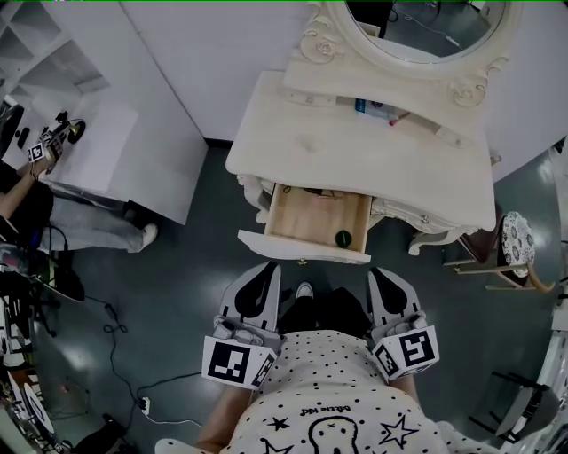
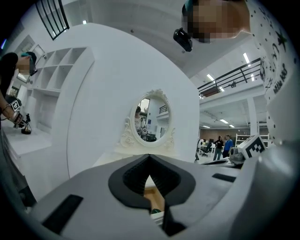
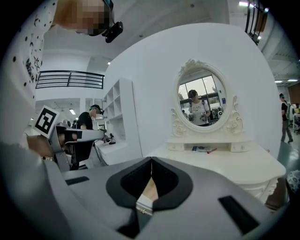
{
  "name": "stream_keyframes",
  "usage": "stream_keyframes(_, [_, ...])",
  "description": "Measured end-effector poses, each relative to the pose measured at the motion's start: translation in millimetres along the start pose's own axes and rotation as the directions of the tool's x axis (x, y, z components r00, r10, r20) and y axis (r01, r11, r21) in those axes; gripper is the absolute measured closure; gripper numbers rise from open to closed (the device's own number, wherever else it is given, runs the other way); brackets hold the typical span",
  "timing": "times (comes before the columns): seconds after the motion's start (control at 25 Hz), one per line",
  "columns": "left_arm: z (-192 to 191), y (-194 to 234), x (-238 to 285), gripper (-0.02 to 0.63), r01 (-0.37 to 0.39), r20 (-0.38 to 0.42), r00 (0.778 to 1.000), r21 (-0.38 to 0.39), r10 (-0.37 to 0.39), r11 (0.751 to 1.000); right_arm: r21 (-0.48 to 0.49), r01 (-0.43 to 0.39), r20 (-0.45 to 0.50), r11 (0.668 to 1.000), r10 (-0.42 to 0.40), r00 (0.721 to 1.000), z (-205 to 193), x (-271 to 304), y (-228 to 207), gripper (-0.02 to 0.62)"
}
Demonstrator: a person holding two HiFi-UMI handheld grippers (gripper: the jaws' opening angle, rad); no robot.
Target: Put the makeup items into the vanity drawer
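The white vanity (image 1: 355, 151) stands ahead, with its oval mirror (image 1: 426, 27) at the back. Its wooden drawer (image 1: 306, 217) is pulled out toward me. A small dark green round item (image 1: 343, 238) lies in the drawer's front right corner. On the top near the mirror lie a blue-and-white packet (image 1: 373, 108) and a thin red stick (image 1: 398, 117); both also show in the right gripper view, the packet (image 3: 201, 149) under the mirror. My left gripper (image 1: 266, 268) and right gripper (image 1: 378, 273) hover below the drawer front, both shut and empty. Their closed tips (image 2: 149, 157) (image 3: 151, 160) point at the vanity.
A white shelf unit and counter (image 1: 98, 151) stand to the left, where another person (image 1: 27, 191) works. A stool (image 1: 517, 239) sits at the vanity's right. Cables (image 1: 115, 328) trail over the dark floor. My shoe (image 1: 304, 290) shows between the grippers.
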State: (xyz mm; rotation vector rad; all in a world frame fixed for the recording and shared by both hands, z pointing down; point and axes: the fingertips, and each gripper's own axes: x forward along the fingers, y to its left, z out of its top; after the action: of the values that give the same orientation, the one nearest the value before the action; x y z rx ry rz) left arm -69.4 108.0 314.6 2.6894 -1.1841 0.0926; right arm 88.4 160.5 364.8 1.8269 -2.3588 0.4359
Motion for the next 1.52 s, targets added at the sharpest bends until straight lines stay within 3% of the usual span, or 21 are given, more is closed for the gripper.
stream_keyframes(0.44, [-1.0,6.1,33.0,0.611,-0.022,-0.007,1.000,-0.015,0.022,1.000,0.013,-0.010,-0.030,1.000,0.010,0.999,-1.7,21.3,-26.9,0.588])
stream_keyframes(0.96, [30.1,20.0,100.5,0.611,-0.145,0.054,0.988,0.012,0.144,0.989,-0.025,-0.120,-0.025,0.992,0.119,0.993,35.0,82.4,-85.6,0.587])
stream_keyframes(1.2, [31.0,33.8,112.8,0.611,-0.216,0.050,0.975,0.006,0.215,0.976,-0.024,-0.170,-0.060,0.985,0.168,0.984,33.9,102.4,-96.8,0.587])
stream_keyframes(1.52, [37.7,46.4,124.4,0.611,-0.218,0.039,0.975,0.011,0.218,0.976,0.001,-0.166,-0.087,0.986,0.166,0.982,31.9,115.5,-96.1,0.588])
